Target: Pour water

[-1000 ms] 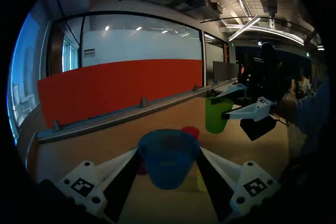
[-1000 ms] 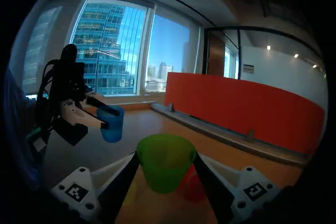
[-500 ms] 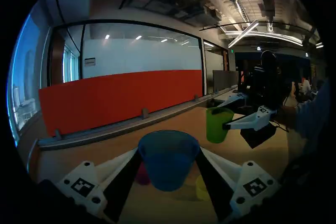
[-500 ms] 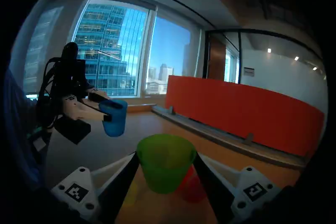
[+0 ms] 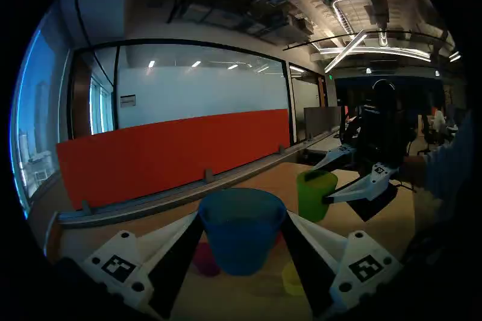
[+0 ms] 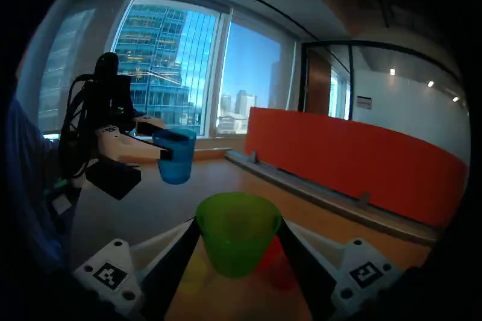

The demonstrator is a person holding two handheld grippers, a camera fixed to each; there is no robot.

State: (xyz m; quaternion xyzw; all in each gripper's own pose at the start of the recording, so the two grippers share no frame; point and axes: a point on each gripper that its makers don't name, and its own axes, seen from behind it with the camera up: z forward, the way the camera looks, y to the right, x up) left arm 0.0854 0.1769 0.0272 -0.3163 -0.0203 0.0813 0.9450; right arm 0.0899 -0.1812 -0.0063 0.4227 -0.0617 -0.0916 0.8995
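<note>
The blue cup point(image 5: 242, 230) is riding upright in the left gripper point(image 5: 242, 224), lifted off the wooden table point(image 6: 150, 203), and the green cup point(image 6: 238, 233) is sitting upright in the right gripper point(image 6: 238, 227), also in the air. Neither cup is tipping, so no pouring is happening at this instant. Whether either one is carrying water, I cannot tell through the tinted plastic.

In the right gripper view, the blue cup is hanging off to the left and a little higher than the green one, near it but with a clear gap between them. That looks like a line-up: one rim is being brought above the other, and both are being kept level so nothing spills early.

Each pair of jaws is standing about a cup's width apart, both fingers pressing on the sides of its cup just below the rim. The grip is leaving the mouths free for the pour.

Down on the table, a magenta cup point(image 5: 206, 259), a yellow cup point(image 5: 292, 277) and a red cup point(image 6: 274, 258) are waiting beneath the grippers, with the orange partition point(image 5: 175, 146) running behind.
</note>
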